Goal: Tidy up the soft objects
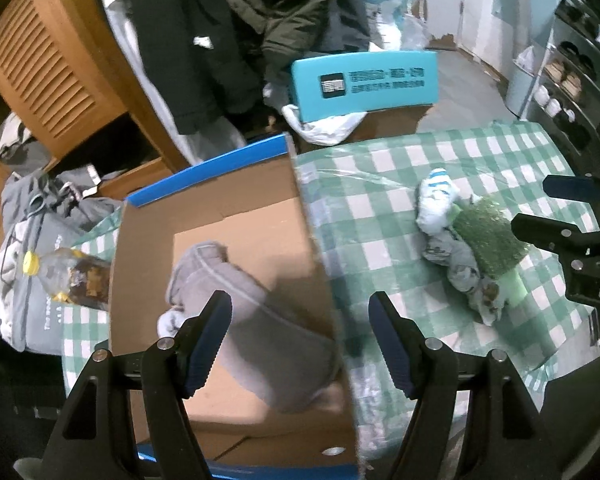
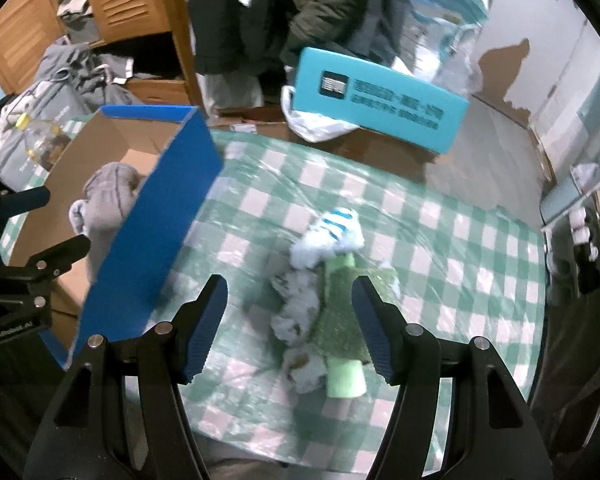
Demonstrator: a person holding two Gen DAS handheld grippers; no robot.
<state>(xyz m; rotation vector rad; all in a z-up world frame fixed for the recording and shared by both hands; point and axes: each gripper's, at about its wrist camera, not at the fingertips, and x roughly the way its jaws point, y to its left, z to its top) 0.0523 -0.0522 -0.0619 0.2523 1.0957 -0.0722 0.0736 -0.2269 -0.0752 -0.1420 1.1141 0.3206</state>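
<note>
Checked green-and-white cloth under clear, crinkled plastic covers the worktop (image 2: 440, 240). On its left stands an open cardboard box (image 1: 228, 216) with blue outer walls; a soft grey garment (image 1: 260, 312) lies crumpled inside. Its tall blue wall rises between that garment and the pile (image 2: 324, 296) on the cloth: pale fluffy socks, one blue-striped, beside a green fuzzy piece. Left claw (image 1: 300, 340) hangs open over the box's edge; right claw (image 2: 288, 320) gapes empty above the pile.
</note>
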